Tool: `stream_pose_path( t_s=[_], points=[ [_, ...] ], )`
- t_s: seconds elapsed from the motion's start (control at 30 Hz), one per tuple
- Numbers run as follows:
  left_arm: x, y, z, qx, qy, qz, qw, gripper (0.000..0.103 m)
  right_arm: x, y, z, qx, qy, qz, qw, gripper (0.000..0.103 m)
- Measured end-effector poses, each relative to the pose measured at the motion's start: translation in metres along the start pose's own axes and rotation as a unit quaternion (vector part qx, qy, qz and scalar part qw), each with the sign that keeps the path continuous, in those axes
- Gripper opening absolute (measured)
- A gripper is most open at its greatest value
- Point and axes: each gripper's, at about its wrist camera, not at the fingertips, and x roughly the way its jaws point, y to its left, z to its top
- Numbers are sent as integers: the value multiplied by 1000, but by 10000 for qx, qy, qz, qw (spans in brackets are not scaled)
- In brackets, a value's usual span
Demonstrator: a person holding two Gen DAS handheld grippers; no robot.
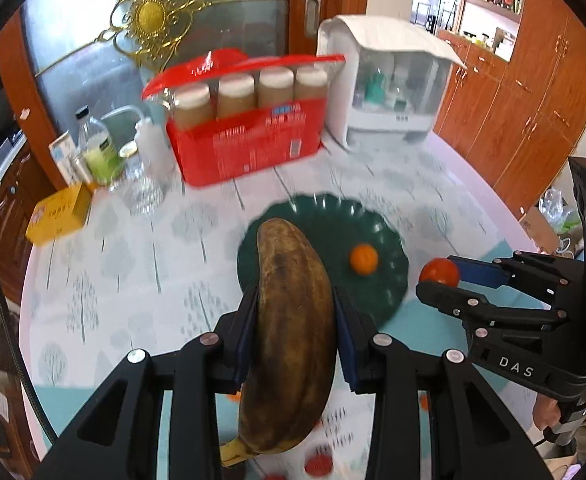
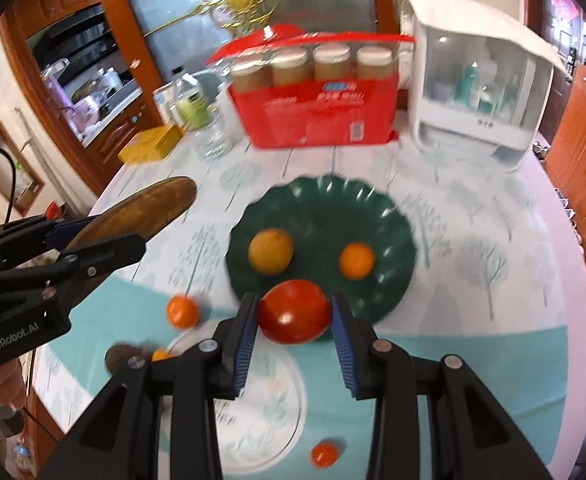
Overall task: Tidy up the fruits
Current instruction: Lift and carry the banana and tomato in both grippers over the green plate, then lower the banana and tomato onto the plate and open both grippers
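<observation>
Clamped in the left tongs (image 1: 295, 320), the browned banana (image 1: 289, 320) hangs over the green plate (image 1: 389, 280) at 7 o'clock, while the right tongs (image 2: 295, 320) grip a tomato (image 2: 295, 312) at 6 o'clock; soft fruit may slip, or both loads collide above the worktop (image 2: 493, 320).

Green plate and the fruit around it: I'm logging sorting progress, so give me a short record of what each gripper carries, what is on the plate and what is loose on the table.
left gripper: shut on a brown banana
right gripper: shut on a red tomato
green plate: holds a yellow fruit and a small orange
loose on table: an orange fruit, a small red fruit
clear plate: near edge, no fruit seen on it
</observation>
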Motion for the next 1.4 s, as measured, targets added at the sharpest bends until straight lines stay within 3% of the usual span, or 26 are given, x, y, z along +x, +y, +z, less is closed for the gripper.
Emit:
stream_pose_path(
  t_s=[0.27, 0.4, 0.6, 0.83, 1.03, 1.23, 1.4],
  points=[
    [84, 29, 36, -85, 209, -130, 9997, 34, 53, -16, 23, 206, 164, -84, 9996, 37],
    [131, 38, 42, -213, 435, -290, 9984, 34, 89, -16, 14, 251, 465, -71, 9986, 37],
    [171, 23, 44, -372, 638, -684, 9949, 34, 126, -17, -3, 312, 807, -101, 9962, 37],
    [201, -13, 41, -245, 828, -829, 9928, 34, 140, -30, -10, 465, 944, -208, 9942, 37],
    [218, -16, 34, -460, 998, -903, 9898, 34, 153, -43, -18, 711, 1159, -184, 9905, 37],
    [213, -21, 33, -322, 956, -906, 9908, 35, 153, -50, -20, 904, 1147, -84, 9892, 38],
    [192, -24, 34, -150, 710, -813, 9940, 48, 149, -50, -19, 917, 1097, -51, 9897, 43]
  ],
)
